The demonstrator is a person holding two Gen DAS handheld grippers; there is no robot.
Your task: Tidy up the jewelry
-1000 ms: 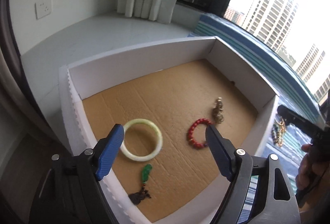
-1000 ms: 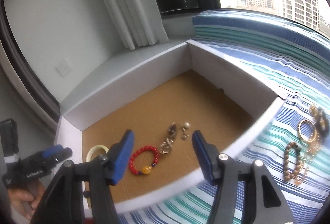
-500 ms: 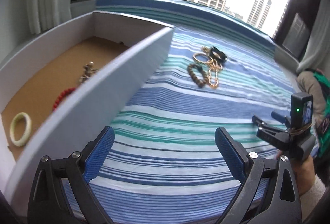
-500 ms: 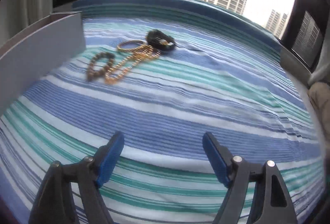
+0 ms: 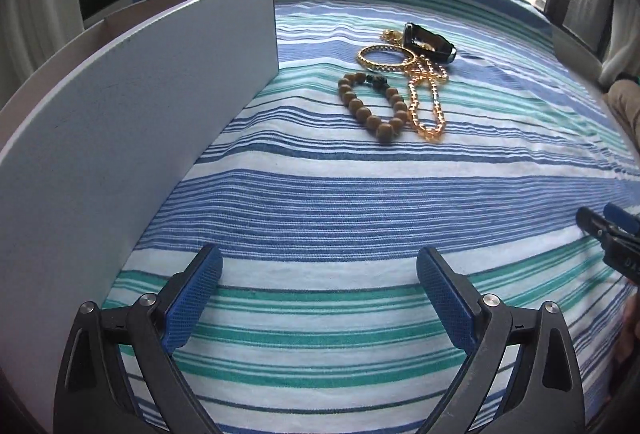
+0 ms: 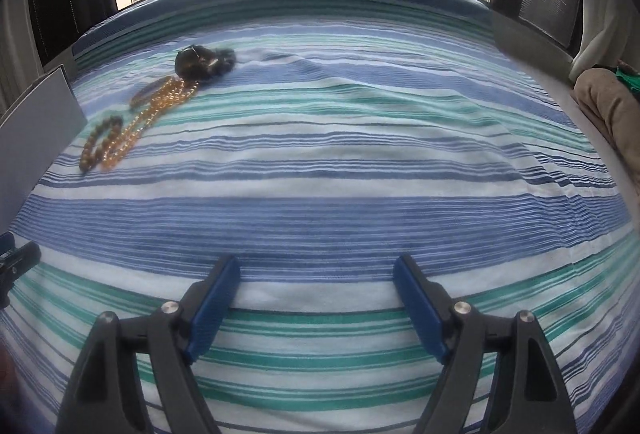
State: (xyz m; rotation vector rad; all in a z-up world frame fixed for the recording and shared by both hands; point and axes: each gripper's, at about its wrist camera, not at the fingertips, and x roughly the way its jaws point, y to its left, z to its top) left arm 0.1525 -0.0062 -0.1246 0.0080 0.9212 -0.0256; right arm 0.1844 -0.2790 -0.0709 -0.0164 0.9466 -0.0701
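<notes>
On the striped cloth (image 5: 360, 194), just beside the white box (image 5: 120, 122), lay the jewelry still to be sorted: a wooden bead bracelet (image 5: 374, 106), an amber chain (image 5: 428, 102), a gold bangle (image 5: 386, 59) and a black band (image 5: 430, 44), bunched and partly overlapping. Both tools hovered well short of that heap, the left gripper (image 5: 318, 294) gaping wide and the right gripper (image 6: 318, 298) likewise parted, each empty after its jaws had just been opening. I judged they were spread ready for the next pick, the heap lying close to the box so each carry would be short.
</notes>
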